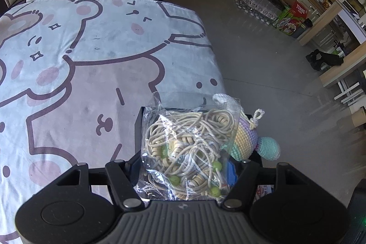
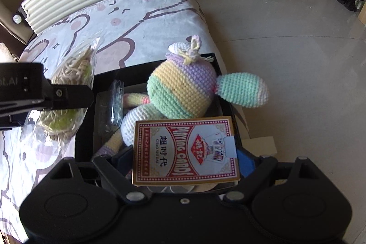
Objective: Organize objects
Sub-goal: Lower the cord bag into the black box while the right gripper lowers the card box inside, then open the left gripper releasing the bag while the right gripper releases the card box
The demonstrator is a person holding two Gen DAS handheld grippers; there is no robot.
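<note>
While the left gripper [image 1: 185,166] clamps a clear bag of beaded cord [image 1: 187,148] above the black box's [image 2: 160,65] left edge, the right gripper [image 2: 185,152] grips a playing-card pack [image 2: 183,150] flat over that box; a crocheted toy [image 2: 178,93] lies inside, atop the cartoon blanket [image 1: 80,84].

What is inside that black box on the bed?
In the black box lie a crocheted pastel toy and a clear plastic case. The playing cards box held above hides the near part, so anything beneath stays unseen.
</note>
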